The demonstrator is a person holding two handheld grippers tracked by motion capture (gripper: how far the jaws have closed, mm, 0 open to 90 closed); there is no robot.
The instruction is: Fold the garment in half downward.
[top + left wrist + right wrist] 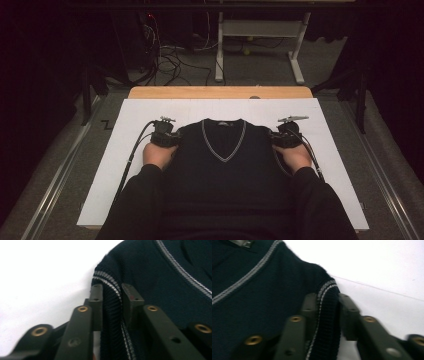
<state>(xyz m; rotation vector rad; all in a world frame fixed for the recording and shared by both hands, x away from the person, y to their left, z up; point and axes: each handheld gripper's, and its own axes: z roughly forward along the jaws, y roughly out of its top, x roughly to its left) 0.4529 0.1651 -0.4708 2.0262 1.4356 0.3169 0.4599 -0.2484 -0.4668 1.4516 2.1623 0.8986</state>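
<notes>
We see a dark sleeveless V-neck sweater lying flat on a white board that covers a wooden table, its collar toward the far edge and its hem toward the person at the near edge, so that its long axis runs near to far down the middle of the board. The left gripper pinches the ribbed, grey-striped armhole band at the sweater's left shoulder, the pads pressed on the knit from both sides in the left gripper view. The right gripper pinches the matching band at the right shoulder. We find bare white board to the left and right of the garment and a strip beyond the collar, while the hem reaches the near edge, between the person's dark sleeves. Dark floor, cables and a metal desk frame lie beyond the table.
</notes>
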